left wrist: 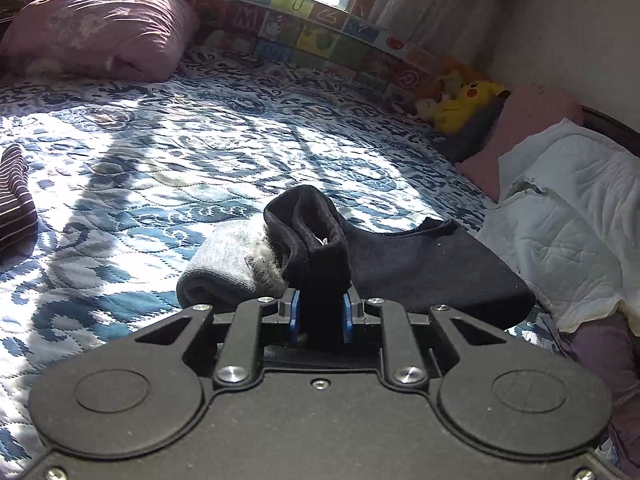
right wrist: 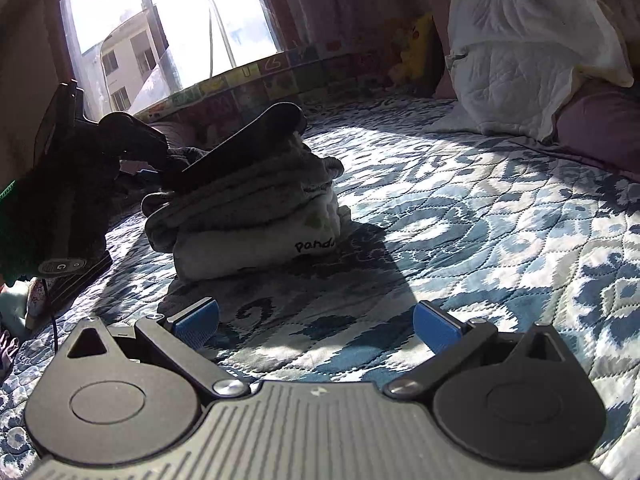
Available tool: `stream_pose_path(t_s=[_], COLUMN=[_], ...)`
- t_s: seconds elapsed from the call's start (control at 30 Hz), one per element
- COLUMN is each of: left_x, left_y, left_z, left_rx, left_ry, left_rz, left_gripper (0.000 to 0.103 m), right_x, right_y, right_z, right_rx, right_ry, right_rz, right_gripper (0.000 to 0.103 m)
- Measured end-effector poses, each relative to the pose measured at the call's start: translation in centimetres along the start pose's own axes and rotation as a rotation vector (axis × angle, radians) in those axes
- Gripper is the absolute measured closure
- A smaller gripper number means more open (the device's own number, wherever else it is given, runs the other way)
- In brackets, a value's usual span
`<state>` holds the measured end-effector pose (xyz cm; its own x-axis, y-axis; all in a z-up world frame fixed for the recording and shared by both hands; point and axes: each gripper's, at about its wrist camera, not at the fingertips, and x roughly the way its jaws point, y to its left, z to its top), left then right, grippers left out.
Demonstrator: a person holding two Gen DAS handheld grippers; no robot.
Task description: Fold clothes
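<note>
The bed fills both views. Left of centre in the right wrist view, a stack of folded socks sits on it. The left tool pinches a black sock atop that stack, seemingly adding it. The right tool hangs spread wide, empty.

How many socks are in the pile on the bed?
3 that show: a black sock on top, its cuff shut in the left claw; a grey sock under it; a white sock at the bottom. More may be hidden inside the pile.
</note>
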<state>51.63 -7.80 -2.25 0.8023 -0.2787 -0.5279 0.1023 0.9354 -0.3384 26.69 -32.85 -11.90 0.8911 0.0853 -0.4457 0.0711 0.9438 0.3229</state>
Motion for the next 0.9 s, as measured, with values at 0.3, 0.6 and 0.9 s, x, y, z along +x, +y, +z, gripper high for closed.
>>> stream_pose_path(t_s=[0.3, 0.6, 0.9], left_x=[-9.5, -19.3, -25.8], left_y=[-2.4, 1.4, 10.0], left_z=[-0.8, -6.9, -14.5], left_rx=[0.047, 0.037, -0.099], left_ry=[-0.073, -0.013, 0.024], left_rz=[-0.070, -0.054, 0.062], left_gripper=[0.086, 0.086, 0.087], right_x=[-0.8, -2.6, -3.3], right_y=[-0.5, -1.3, 2.1], right_z=[0.3, 0.6, -2.1], right_rx=[0.013, 0.081, -0.017], right_ry=[-0.016, -0.037, 0.032], right_rz=[-0.008, 0.038, 0.125], right_gripper=[0.000, 0.000, 0.001])
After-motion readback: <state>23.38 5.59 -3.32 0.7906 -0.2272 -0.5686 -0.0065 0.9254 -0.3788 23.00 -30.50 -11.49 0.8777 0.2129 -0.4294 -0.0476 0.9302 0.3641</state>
